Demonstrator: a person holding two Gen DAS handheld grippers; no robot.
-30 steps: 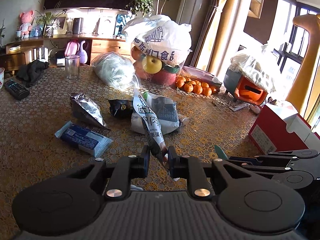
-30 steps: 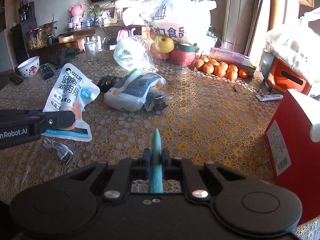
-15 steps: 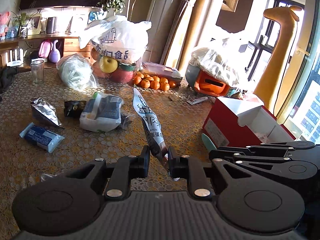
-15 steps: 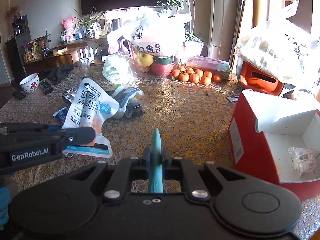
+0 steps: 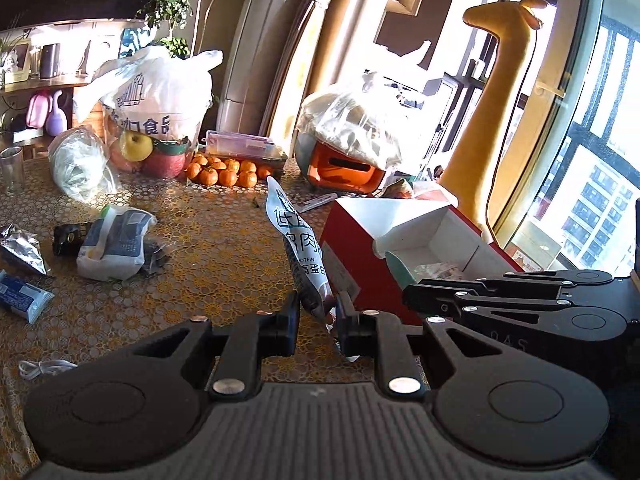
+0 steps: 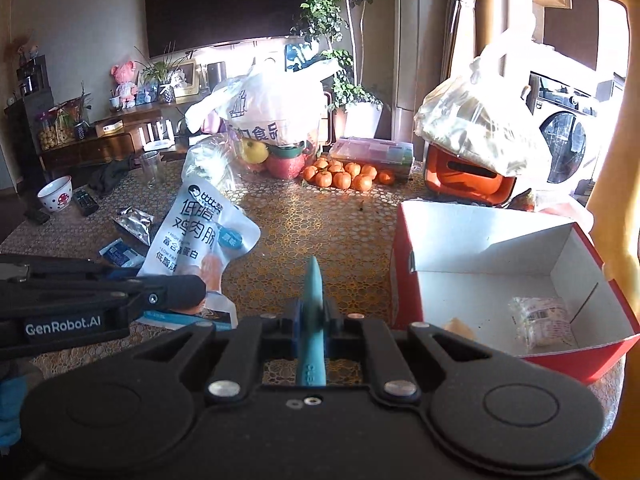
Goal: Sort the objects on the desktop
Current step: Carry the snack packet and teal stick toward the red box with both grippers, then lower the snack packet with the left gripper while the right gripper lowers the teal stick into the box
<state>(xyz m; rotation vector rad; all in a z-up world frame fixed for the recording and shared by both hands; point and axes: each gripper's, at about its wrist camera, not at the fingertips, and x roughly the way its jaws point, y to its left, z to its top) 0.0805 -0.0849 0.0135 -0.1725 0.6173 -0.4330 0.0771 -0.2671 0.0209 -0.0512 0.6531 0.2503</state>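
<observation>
the white snack pouch (image 5: 298,248) hangs clamped in the left gripper (image 5: 318,316), seen edge-on, left of the open red box (image 6: 500,264). the right gripper (image 6: 311,320) pinches a teal tool (image 6: 311,300), its near end hidden.

a heap of mandarins (image 6: 345,175) is lying near the far edge of the worktop (image 6: 320,224), just in front of a clear plastic case (image 6: 374,152). a white printed bag (image 6: 272,108) is sitting over a yellow apple (image 6: 254,151) and red fruit beside them. an orange appliance (image 6: 466,178) under crinkled plastic is standing toward the far right corner. a mushroom-patterned bowl (image 6: 56,199) and a remote (image 6: 85,201) are resting near the left edge. a tall yellow giraffe figure (image 5: 496,120) is standing by the window, and a dark television (image 6: 228,8) is hanging on the back wall.
</observation>
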